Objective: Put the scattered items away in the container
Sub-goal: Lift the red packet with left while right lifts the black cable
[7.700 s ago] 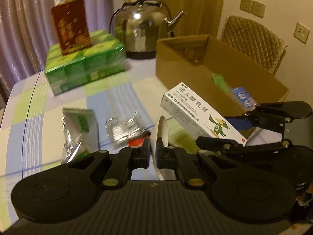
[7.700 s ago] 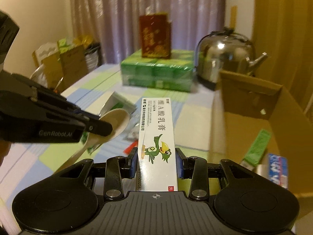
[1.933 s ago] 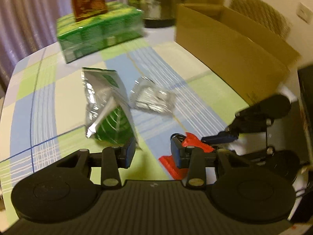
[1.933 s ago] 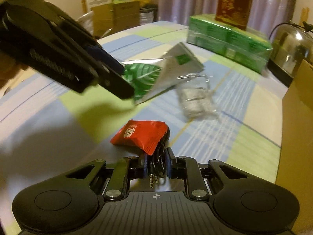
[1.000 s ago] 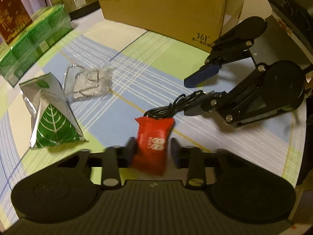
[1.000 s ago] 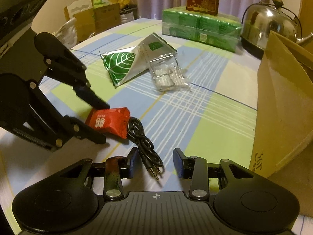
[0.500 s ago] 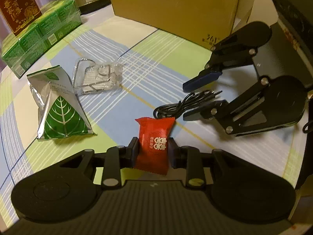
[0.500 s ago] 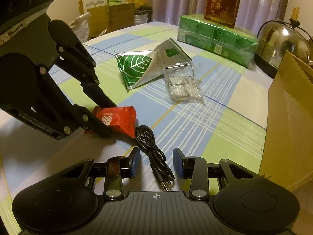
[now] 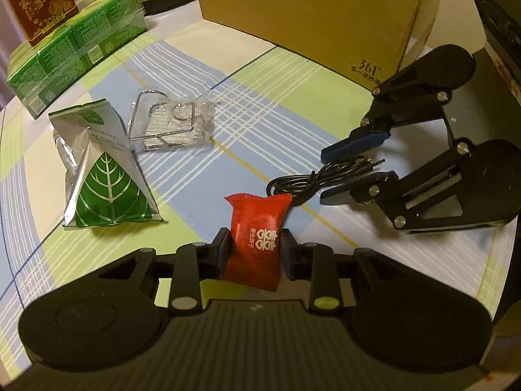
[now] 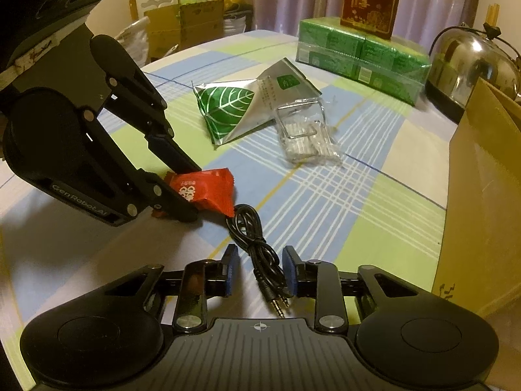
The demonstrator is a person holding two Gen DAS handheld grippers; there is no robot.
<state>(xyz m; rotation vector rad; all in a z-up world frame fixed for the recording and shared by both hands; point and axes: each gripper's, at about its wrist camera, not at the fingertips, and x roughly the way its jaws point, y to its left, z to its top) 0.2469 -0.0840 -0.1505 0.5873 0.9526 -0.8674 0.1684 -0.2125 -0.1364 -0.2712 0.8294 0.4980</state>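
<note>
Nearest to me, my left gripper has its fingers pressed against both sides of a red crinkled candy wrapper, glossy, with serrated ends and white characters printed on it (a doubled character, as far as I can read). Just right of the wrapper lies a thin black audio cable, loosely coiled, its metal jack plugs pointing back at my right gripper, whose blue-padded fingers stand apart on either side of the cable; whether the right pad touches it I cannot tell. Everything sits on a checked tablecloth of pale green, blue and cream squares with white stripes. Beyond the wrapper to the left rests a silver foil pouch, creased, bearing a green leaf design. Behind the wrapper is a clear plastic packet holding a bent wire hook. Farther off, right of the wrapper, stands the brown cardboard box, printed "361°". Far left of it sit shrink-wrapped green cartons topped by a dark red box with gold characters.
</note>
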